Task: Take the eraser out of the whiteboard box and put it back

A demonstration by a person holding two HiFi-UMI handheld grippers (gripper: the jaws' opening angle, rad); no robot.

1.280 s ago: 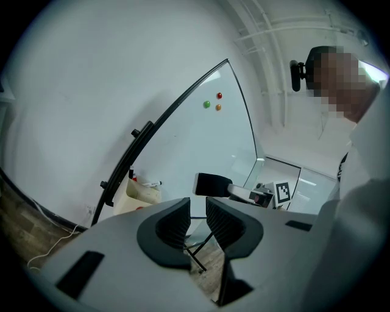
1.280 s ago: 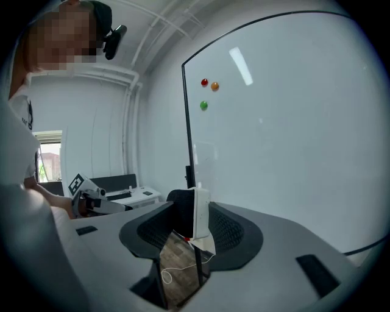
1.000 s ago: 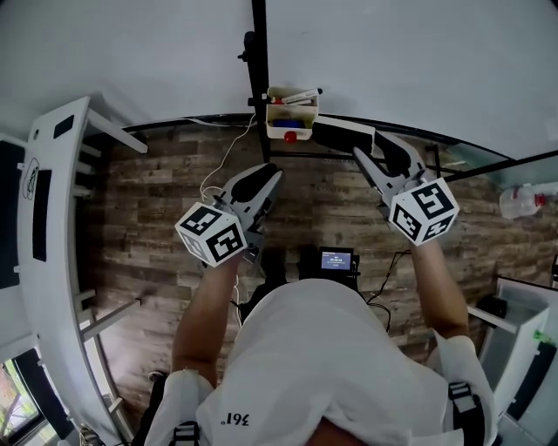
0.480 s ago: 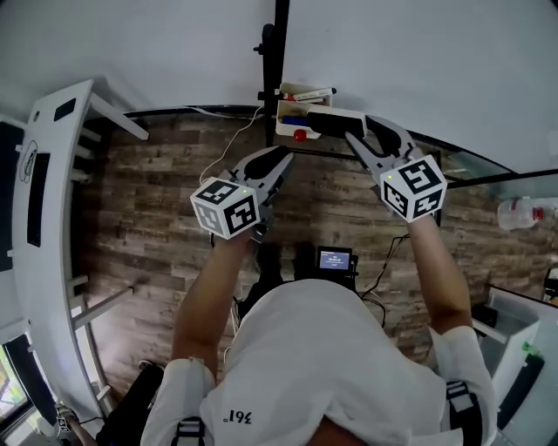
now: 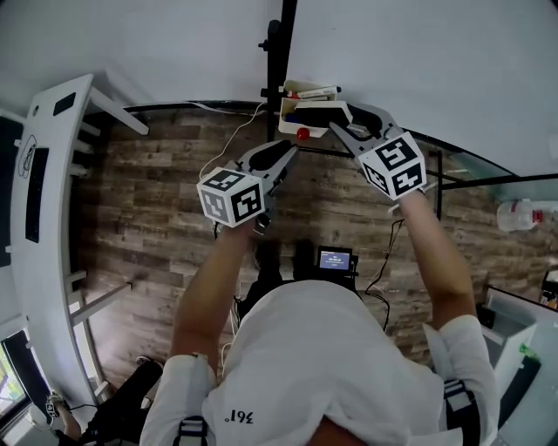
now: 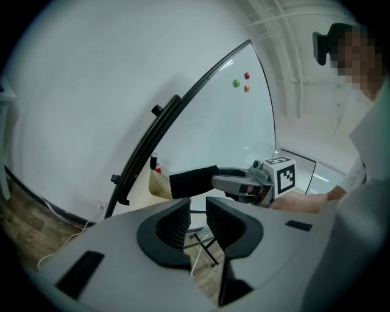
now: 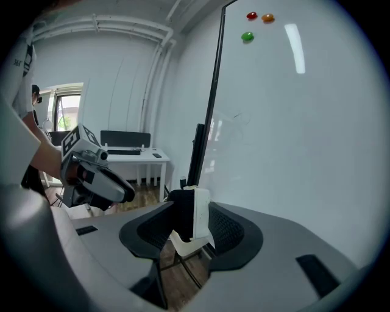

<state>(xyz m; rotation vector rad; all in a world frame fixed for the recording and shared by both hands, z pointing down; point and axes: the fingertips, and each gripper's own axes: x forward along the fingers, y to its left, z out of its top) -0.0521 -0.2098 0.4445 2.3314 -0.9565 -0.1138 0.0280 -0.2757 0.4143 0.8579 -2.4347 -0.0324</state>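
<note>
My right gripper (image 7: pixel 190 220) has its jaws clamped on the eraser (image 7: pixel 187 212) just above the whiteboard box (image 5: pixel 287 123), so only the return remains; the left gripper (image 6: pixel 196 220) has its jaws barely apart and empty.

Eraser (image 7: pixel 194 220): black felt face, white back.
Whiteboard box (image 5: pixel 289 124): cream; red round knob (image 5: pixel 302 134) at lower edge.
Left hand-held gripper (image 6: pixel 196 214), right hand-held gripper (image 5: pixel 344 129): grey bodies, black ribbed pads.
Left cube (image 5: pixel 231 197), right cube (image 5: pixel 393 164): white, black square markers.
Whiteboard (image 7: pixel 292 134): white, black frame.
Magnets on whiteboard: green magnet (image 7: pixel 247 36), red magnet (image 7: pixel 251 16), orange magnet (image 7: pixel 267 17).
Floor (image 5: pixel 157 200): brown wood-plank pattern.
Person's shirt (image 5: pixel 323 366): white.
</note>
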